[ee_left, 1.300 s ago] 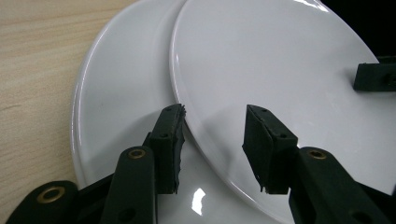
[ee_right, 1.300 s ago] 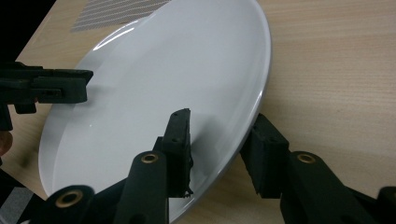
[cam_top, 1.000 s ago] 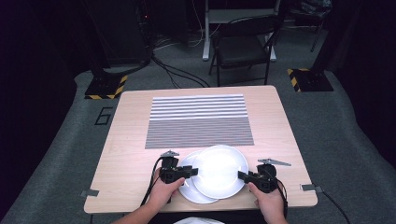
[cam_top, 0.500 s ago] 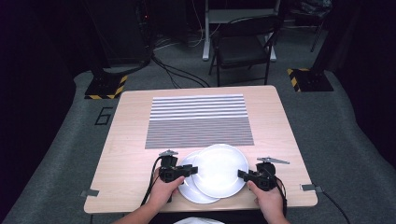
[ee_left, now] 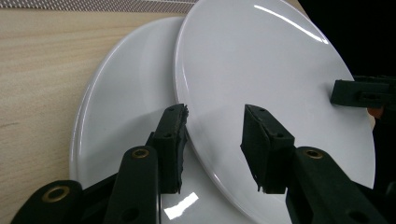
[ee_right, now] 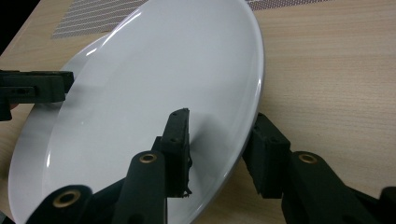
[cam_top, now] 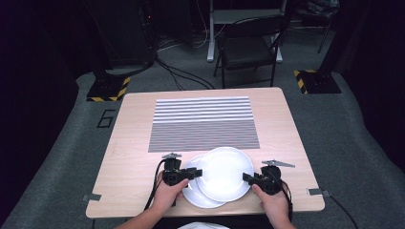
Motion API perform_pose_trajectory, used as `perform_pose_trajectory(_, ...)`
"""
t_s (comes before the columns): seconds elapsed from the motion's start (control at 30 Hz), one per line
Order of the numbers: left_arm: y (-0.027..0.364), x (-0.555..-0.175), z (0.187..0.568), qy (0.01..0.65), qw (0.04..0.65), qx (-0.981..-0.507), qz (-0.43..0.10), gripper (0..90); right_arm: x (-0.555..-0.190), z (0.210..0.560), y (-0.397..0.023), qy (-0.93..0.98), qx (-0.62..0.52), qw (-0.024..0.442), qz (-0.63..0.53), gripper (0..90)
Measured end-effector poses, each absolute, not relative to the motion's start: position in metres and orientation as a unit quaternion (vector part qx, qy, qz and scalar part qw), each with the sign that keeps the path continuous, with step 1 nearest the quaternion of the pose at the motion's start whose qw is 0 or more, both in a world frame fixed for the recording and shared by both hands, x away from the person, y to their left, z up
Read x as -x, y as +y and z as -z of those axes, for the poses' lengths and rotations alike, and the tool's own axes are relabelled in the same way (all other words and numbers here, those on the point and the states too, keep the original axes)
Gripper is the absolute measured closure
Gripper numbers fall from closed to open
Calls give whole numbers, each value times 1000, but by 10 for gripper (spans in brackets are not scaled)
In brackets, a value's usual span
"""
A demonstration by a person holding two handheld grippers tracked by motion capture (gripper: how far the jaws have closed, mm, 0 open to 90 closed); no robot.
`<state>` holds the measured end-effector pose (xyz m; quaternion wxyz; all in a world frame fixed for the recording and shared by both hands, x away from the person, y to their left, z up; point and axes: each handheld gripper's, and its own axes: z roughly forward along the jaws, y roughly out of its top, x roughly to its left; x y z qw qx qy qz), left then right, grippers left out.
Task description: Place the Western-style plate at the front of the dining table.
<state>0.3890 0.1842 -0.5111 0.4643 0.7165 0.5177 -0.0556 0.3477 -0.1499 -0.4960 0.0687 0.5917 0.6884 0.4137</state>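
Nothing had shifted since the earlier frames: both hands and both plates sat where they were. The left gripper (cam_top: 195,173) was clamped on the left rim of the upper plate (cam_top: 224,172), the right gripper (cam_top: 248,178) on its right rim. That plate lay overlapping the lower plate (cam_top: 193,191) near the front edge of the table (cam_top: 129,143), just in front of the striped mat (cam_top: 203,123).
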Motion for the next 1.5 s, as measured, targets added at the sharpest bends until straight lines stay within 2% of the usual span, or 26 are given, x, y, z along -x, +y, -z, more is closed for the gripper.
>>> perform_pose_trajectory(0.4, 184, -394, 516, 519, 466, -711, 86, 511, -344, 492, -149, 700, -581, 102, -403, 632)
perform_pose_trajectory(0.8, 181, -392, 517, 512, 470, -712, 93, 518, -348, 497, -154, 690, -589, 81, -413, 639)
perform_pose_trajectory(1.13, 176, -387, 515, 505, 466, -722, 77, 513, -348, 498, -153, 686, -594, 80, -413, 635)
perform_pose_trajectory(1.5, 177, -385, 506, 508, 472, -717, 65, 513, -347, 494, -150, 681, -599, 73, -415, 569)
